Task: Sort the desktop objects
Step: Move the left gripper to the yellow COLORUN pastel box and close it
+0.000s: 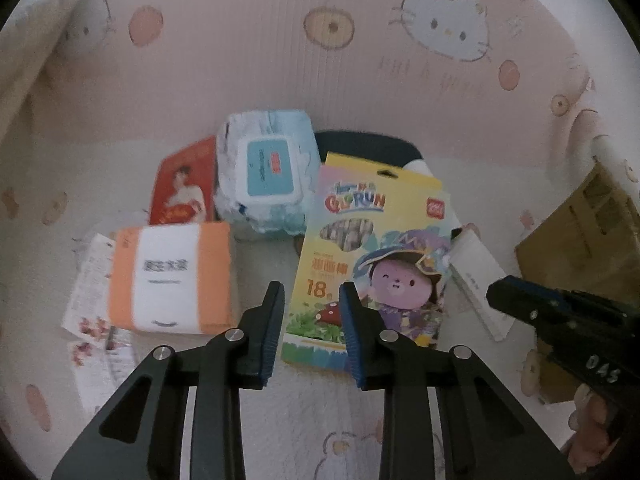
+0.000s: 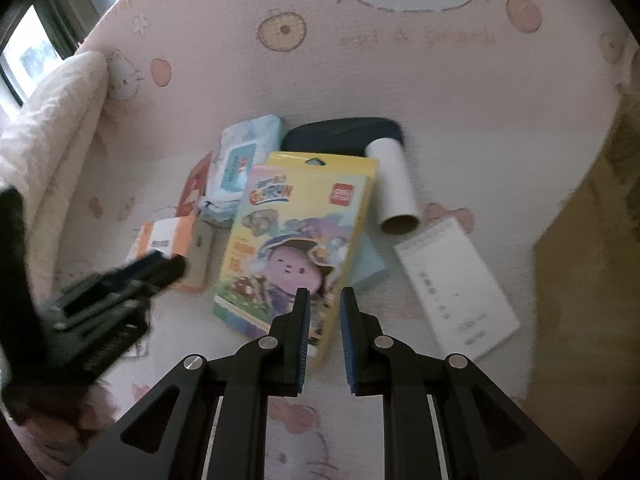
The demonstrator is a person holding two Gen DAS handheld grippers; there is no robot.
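Note:
A yellow crayon box (image 1: pixel 372 264) (image 2: pixel 296 240) lies in the middle of the pink cloth. Left of it lie an orange-and-white tissue pack (image 1: pixel 170 276) (image 2: pixel 170 246), a blue wet-wipes pack (image 1: pixel 266 172) (image 2: pixel 240 160) and a red card (image 1: pixel 184 188). A white flat box (image 2: pixel 456 292) (image 1: pixel 480 280) and a cardboard tube (image 2: pixel 394 184) lie to the right. My left gripper (image 1: pixel 312 292) is open and empty, over the crayon box's near left corner. My right gripper (image 2: pixel 325 296) is open and empty, above the crayon box's near right edge; it also shows in the left wrist view (image 1: pixel 496 292).
A dark case (image 2: pixel 344 134) lies behind the crayon box. A brown cardboard box (image 1: pixel 588 232) stands at the right. Printed leaflets (image 1: pixel 92 300) lie at the left. A light-blue item (image 2: pixel 368 268) pokes out under the crayon box. A Hello Kitty panel (image 1: pixel 320 60) closes the back.

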